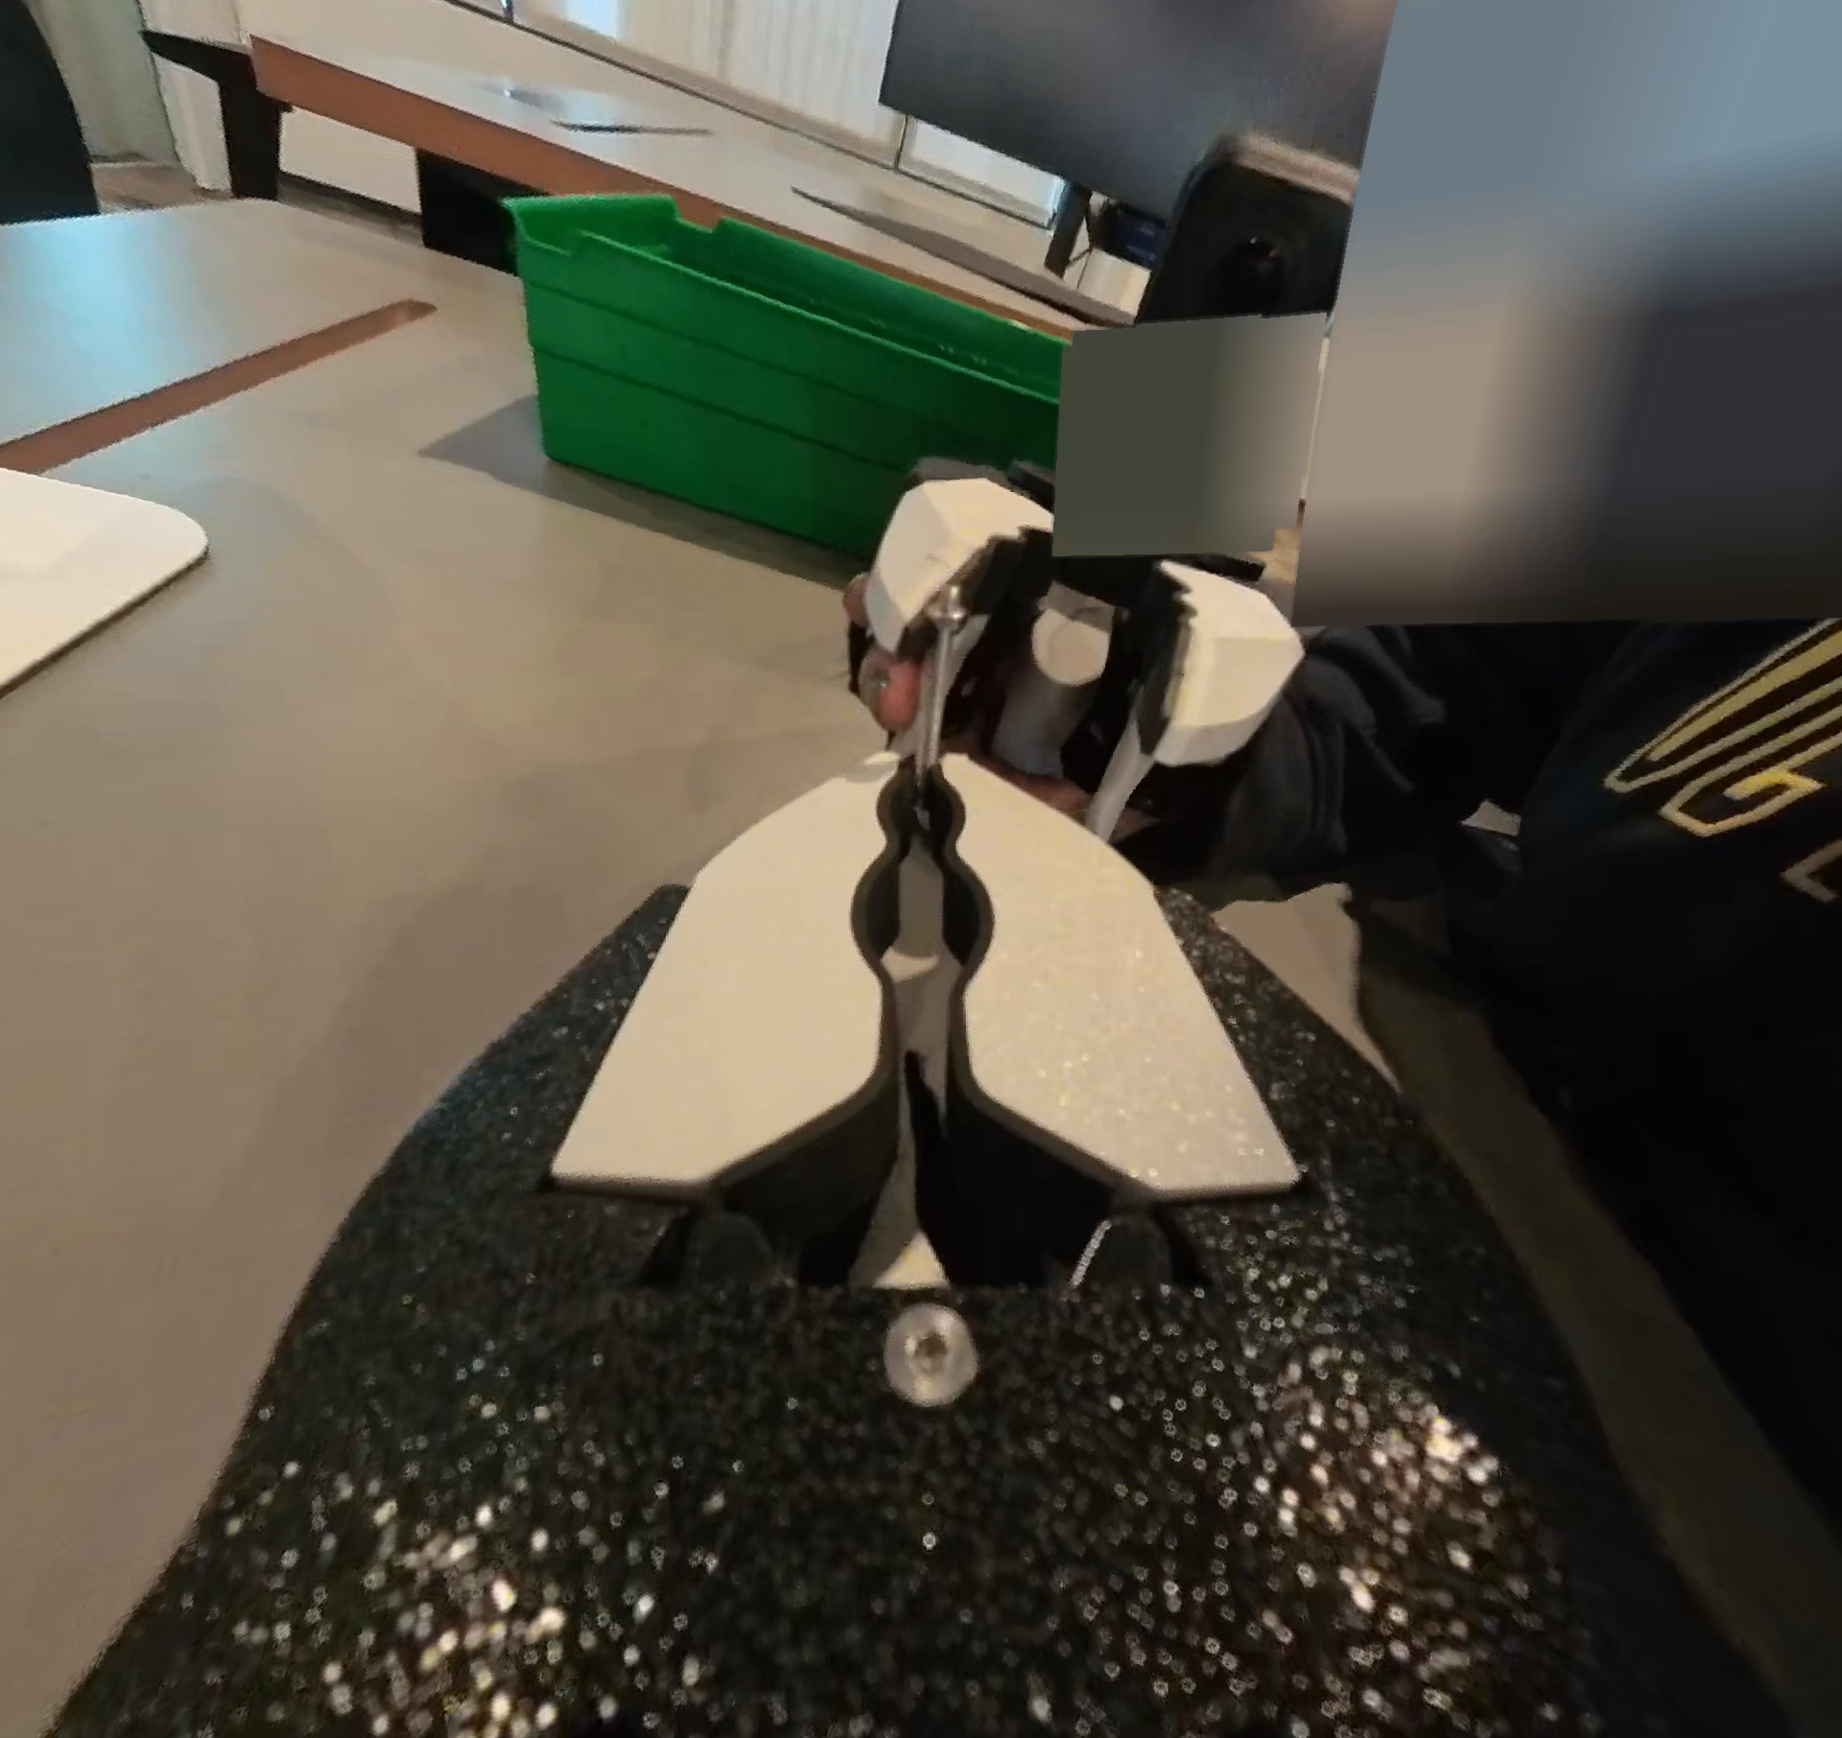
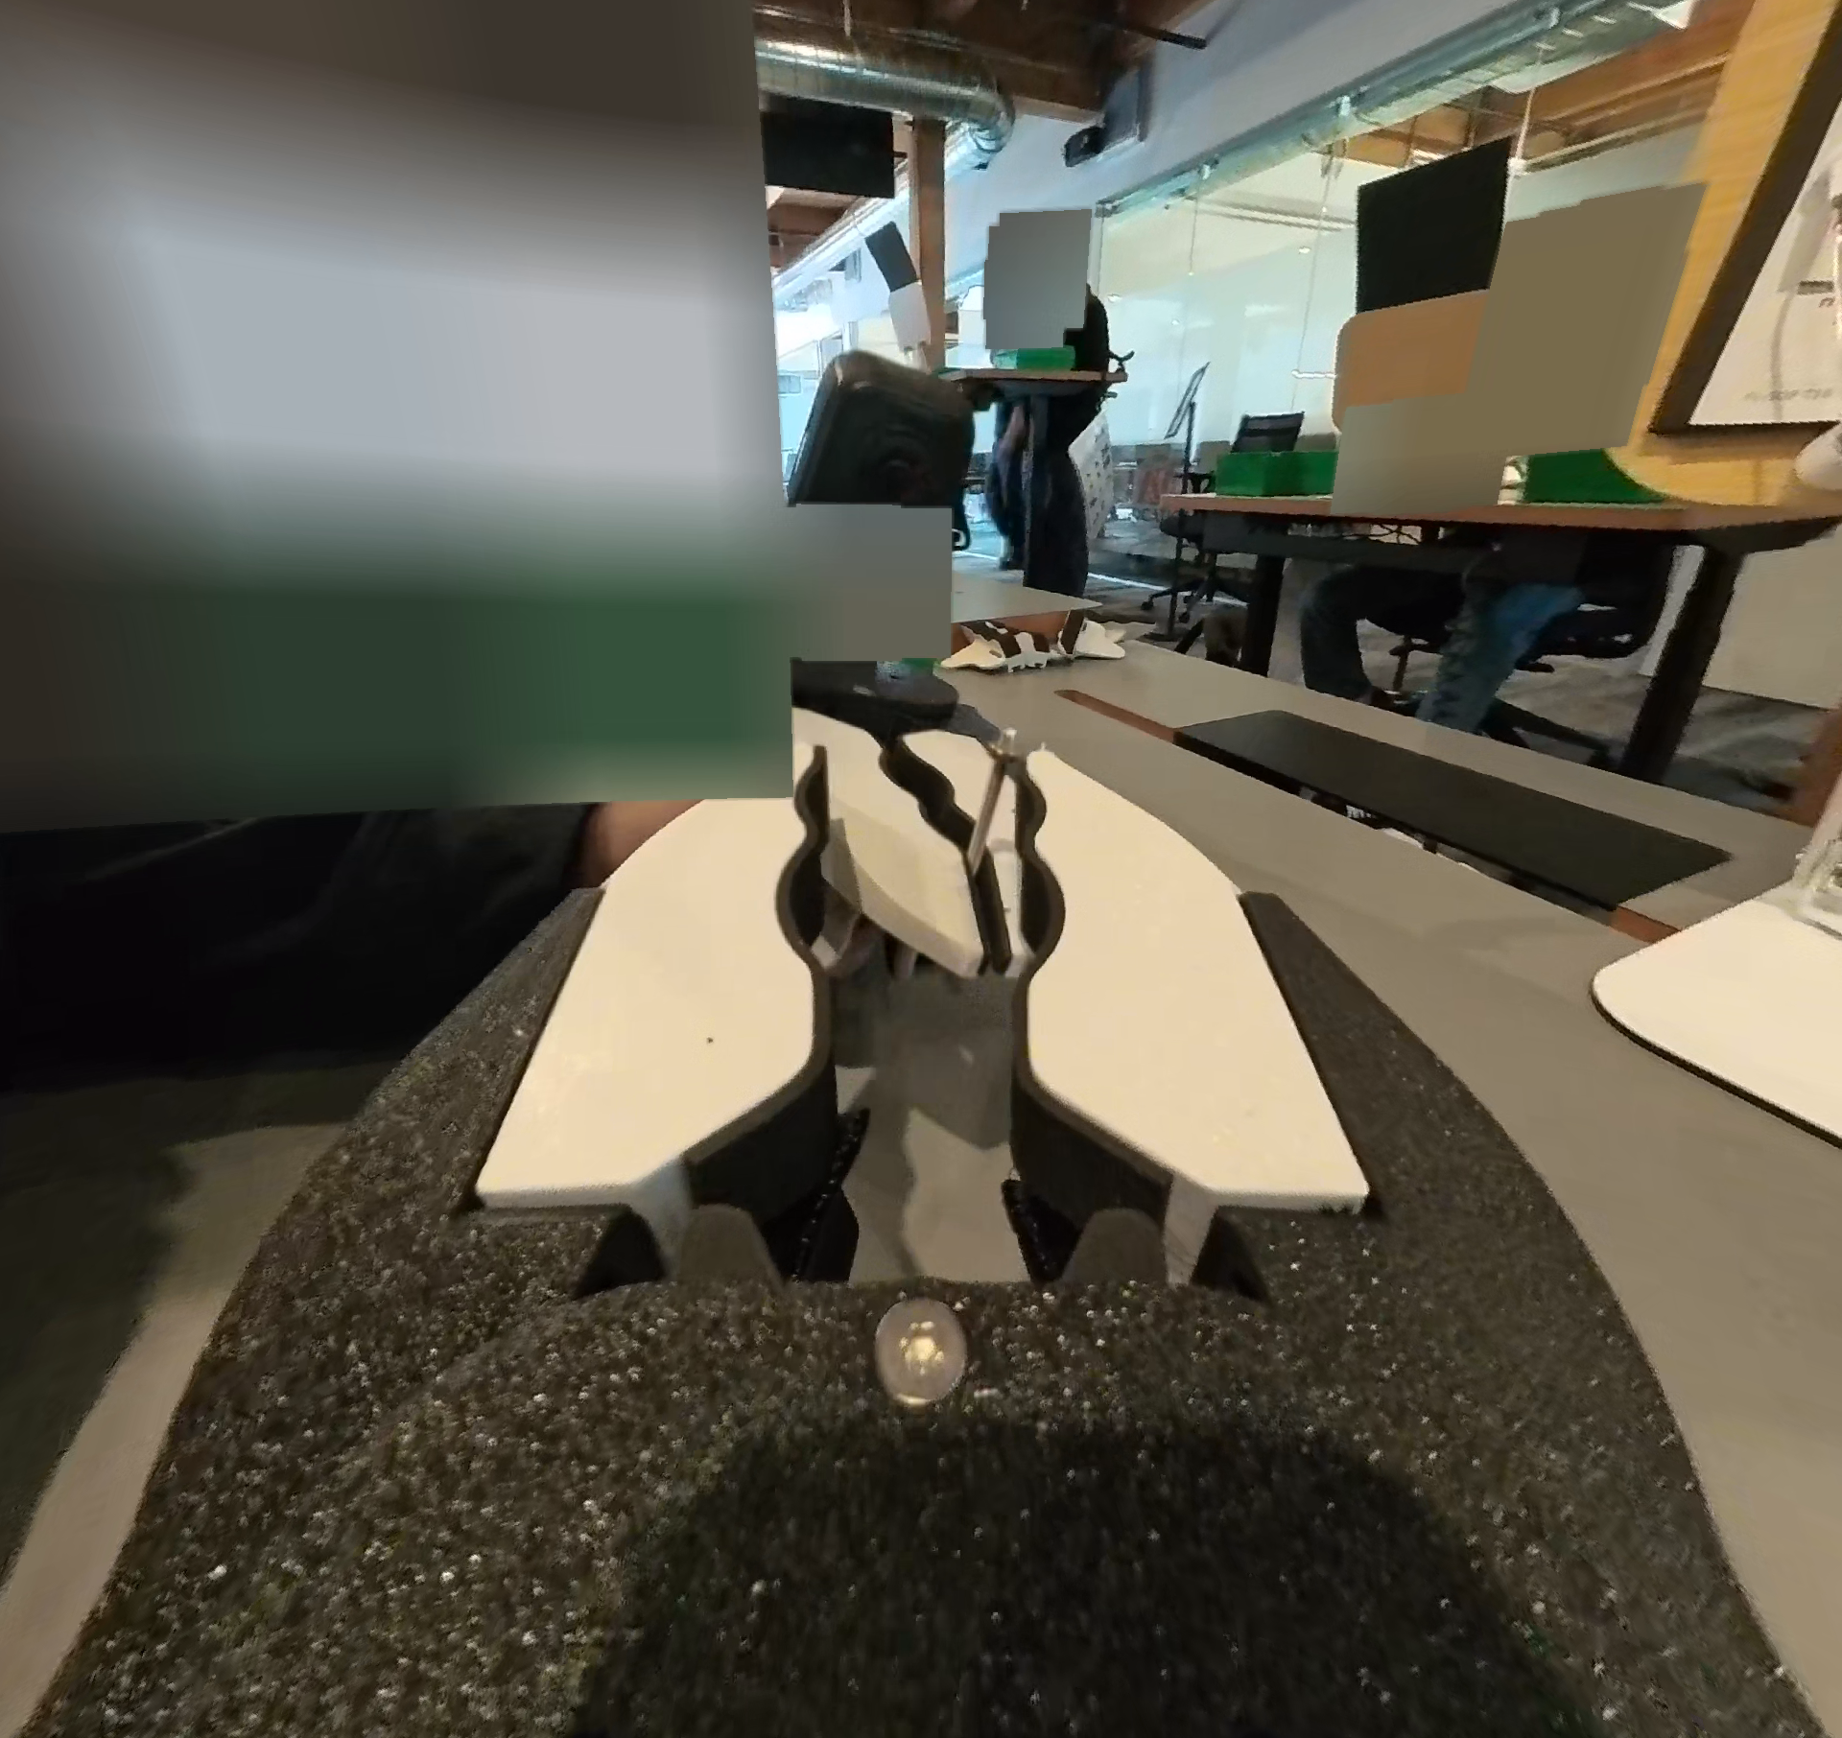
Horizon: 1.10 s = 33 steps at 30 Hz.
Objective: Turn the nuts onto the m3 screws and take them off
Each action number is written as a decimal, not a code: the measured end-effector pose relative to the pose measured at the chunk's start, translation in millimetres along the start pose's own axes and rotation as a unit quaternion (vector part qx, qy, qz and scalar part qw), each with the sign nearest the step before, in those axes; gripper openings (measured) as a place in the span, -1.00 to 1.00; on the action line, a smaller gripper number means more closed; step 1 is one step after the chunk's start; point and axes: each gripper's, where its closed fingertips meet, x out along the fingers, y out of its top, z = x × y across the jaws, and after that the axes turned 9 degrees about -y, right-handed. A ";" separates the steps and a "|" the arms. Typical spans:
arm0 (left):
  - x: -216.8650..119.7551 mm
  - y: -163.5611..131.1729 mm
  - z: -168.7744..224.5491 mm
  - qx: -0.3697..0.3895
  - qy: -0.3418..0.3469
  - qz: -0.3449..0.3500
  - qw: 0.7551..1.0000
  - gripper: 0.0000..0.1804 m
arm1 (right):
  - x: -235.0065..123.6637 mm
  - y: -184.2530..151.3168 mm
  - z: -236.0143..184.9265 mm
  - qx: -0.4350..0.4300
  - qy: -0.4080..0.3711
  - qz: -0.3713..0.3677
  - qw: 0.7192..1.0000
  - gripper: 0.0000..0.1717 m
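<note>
The left tool [image 1: 922, 786] pinches the lower end of a thin metal screw [image 1: 937, 684] just above the grey bench [image 1: 349, 694], presenting its upper end, seemingly carrying a nut, to the right tool [image 2: 922, 793], whose fingers stand wide on either side. A green bin [image 1: 777, 375] sits far behind, contents hidden

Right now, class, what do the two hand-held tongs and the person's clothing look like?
Both tongs have flat white fingers with wavy black inner edges, on speckled black bodies with a silver bolt. The person wears a dark sleeve.
</note>
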 end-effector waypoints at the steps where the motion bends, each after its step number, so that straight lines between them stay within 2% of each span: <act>1: -0.7 0.9 0.3 -0.002 -0.003 0.004 1.000 -0.98 | -0.4 0.7 1.5 0.002 -0.004 0.003 1.000 -0.60; 9: 12.7 -16.4 8.5 0.008 -0.024 -0.065 0.998 -0.98 | 2.0 -3.5 -5.0 -0.014 0.010 -0.012 1.000 -0.58; 18: -1.5 1.8 0.3 -0.016 -0.009 0.011 1.000 -0.98 | -1.0 1.7 1.7 0.015 0.001 0.006 1.000 -0.60; 24: 15.2 -16.9 9.2 0.003 -0.025 -0.065 0.998 -0.98 | 1.0 -1.5 -0.9 0.004 0.003 -0.006 1.000 -0.58; 33: 1.9 1.5 0.6 -0.024 -0.010 0.012 1.000 -0.98 | -1.3 1.5 0.9 0.021 0.006 0.003 1.000 -0.59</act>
